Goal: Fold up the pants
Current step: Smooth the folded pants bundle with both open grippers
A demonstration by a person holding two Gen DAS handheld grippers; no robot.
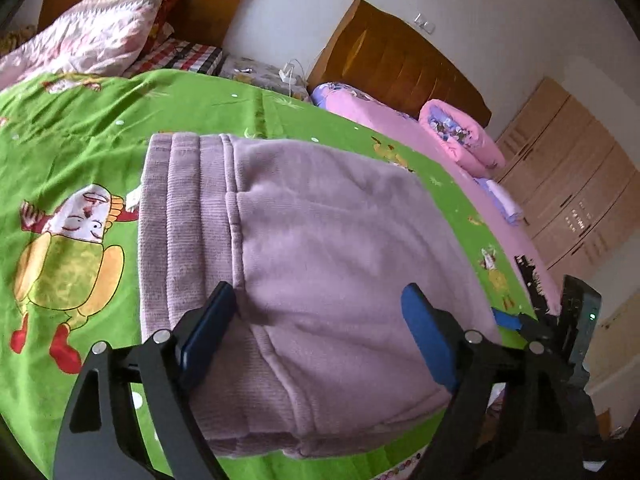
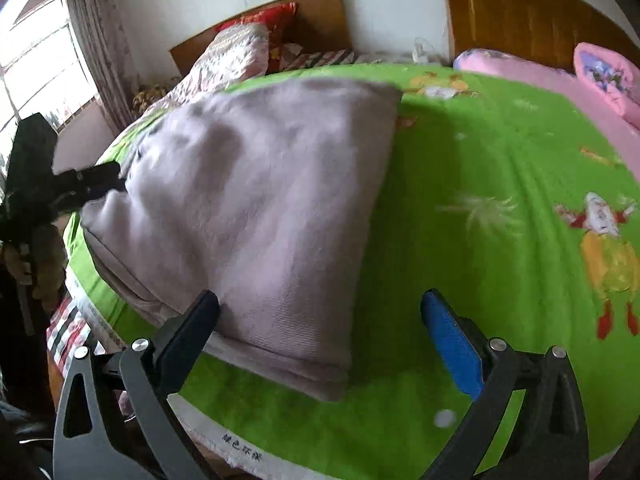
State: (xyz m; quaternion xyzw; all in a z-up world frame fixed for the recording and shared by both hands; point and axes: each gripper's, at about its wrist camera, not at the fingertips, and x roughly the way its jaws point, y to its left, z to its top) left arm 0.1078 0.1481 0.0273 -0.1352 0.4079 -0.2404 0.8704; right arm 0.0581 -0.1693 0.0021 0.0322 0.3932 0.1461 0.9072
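On the bed, over a green cartoon-print sheet (image 1: 80,132), the lilac pants (image 1: 304,248) are lying folded into a thick pad, ribbed waistband layers stacked along one side; the left hand-held gripper (image 1: 320,312) is hovering just above them with its blue pads spread wide, pinching nothing; the right hand-held gripper (image 2: 320,312) is likewise standing spread, straddling the pad's near corner without pressing it; small dark characters are showing on the sheet's white hem (image 2: 242,457), too blurred to read.
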